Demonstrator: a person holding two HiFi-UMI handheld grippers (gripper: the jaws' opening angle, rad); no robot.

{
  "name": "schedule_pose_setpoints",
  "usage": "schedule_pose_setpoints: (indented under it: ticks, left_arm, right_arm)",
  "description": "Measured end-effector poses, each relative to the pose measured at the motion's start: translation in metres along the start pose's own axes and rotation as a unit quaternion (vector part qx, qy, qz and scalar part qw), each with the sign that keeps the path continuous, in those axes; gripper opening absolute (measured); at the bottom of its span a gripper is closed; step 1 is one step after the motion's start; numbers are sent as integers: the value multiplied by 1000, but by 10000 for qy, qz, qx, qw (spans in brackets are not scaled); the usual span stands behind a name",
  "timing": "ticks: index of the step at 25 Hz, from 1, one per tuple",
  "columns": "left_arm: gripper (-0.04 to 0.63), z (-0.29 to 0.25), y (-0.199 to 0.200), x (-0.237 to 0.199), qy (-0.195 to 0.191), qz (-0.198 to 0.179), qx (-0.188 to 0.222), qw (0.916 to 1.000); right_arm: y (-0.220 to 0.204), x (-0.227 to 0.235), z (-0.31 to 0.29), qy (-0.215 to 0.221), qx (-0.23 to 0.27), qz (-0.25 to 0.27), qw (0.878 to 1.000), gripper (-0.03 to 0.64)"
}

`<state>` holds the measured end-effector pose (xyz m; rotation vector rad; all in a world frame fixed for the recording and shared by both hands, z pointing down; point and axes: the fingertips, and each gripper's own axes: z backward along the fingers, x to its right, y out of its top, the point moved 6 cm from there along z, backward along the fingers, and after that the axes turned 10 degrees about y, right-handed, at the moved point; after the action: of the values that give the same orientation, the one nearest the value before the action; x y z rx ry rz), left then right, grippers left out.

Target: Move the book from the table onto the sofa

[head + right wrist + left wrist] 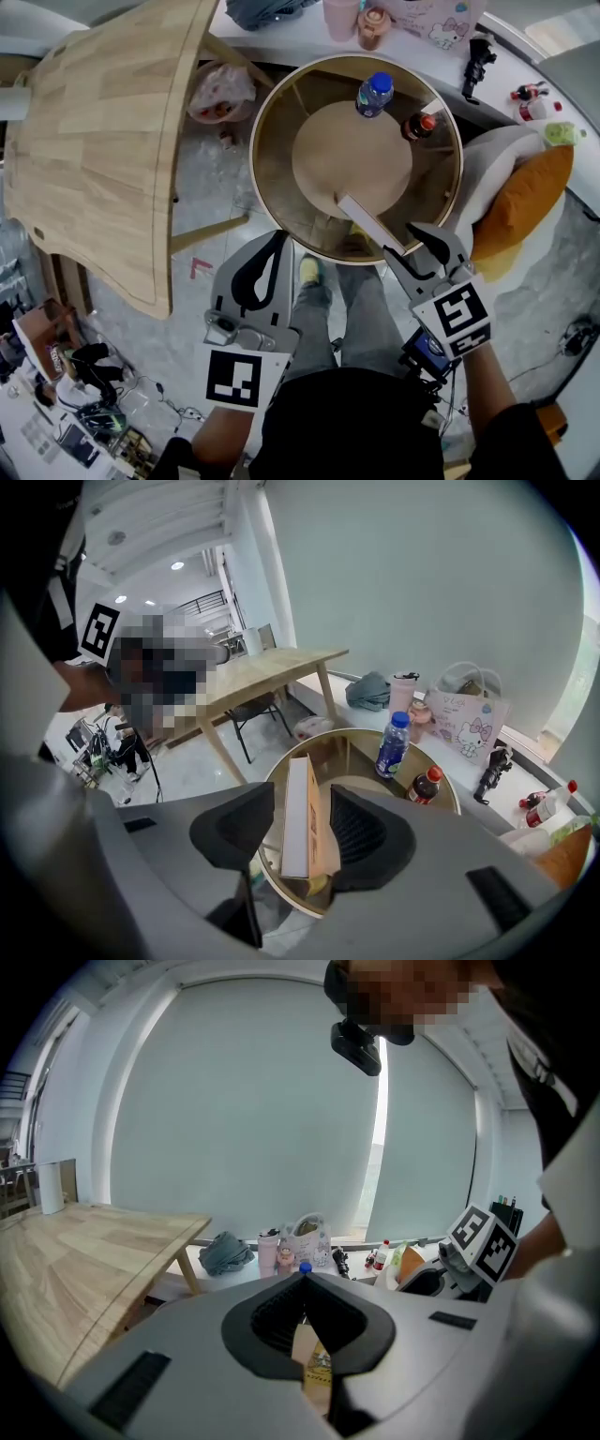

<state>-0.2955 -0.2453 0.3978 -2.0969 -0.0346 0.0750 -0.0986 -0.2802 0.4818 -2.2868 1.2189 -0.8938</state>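
Observation:
The book [366,220] shows edge-on, white pages with a tan cover, over the near rim of the round glass table [267,122]. My right gripper [405,242] is open around its near end. In the right gripper view the book [298,817] stands between the pads of the right gripper [302,799], close against the right pad [361,832], with a clear gap to the left one. My left gripper [281,234] hangs shut just outside the table's near rim, and in its own view the left gripper [305,1277] holds nothing. The grey sofa [487,164] with an orange cushion [525,202] is at the right.
A blue-capped bottle [374,95] and a cola bottle [421,126] stand at the table's far side. A wooden table [103,141] fills the left, with a bagged bin [220,92] beside it. Cups and a gift bag sit on the white ledge [281,42] behind.

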Motion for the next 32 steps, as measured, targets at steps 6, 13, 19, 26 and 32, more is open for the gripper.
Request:
schedule_pose_setpoints:
  ticks: [6, 13, 19, 26, 32]
  left_arm:
    - [8, -5, -12, -1, 84, 53, -122, 9999]
    - [8, -12, -26, 5, 97, 80, -305, 9995]
    - [8, -22, -32, 9, 133, 100, -403, 9990]
    - [8, -27, -43, 13, 172, 179, -551, 9982]
    - [8, -27, -47, 10, 239, 183, -606, 9977]
  right_arm:
    - [-12, -1, -21, 279, -233, 42, 9993, 202]
    - [-26, 3, -42, 361, -540, -27, 9979, 218]
    - [-35, 10, -61, 284, -748, 131, 9967, 225]
    - [-42, 17, -81, 311, -824, 172, 9960, 225]
    - [-48, 18, -96, 333, -959, 241, 9945, 224]
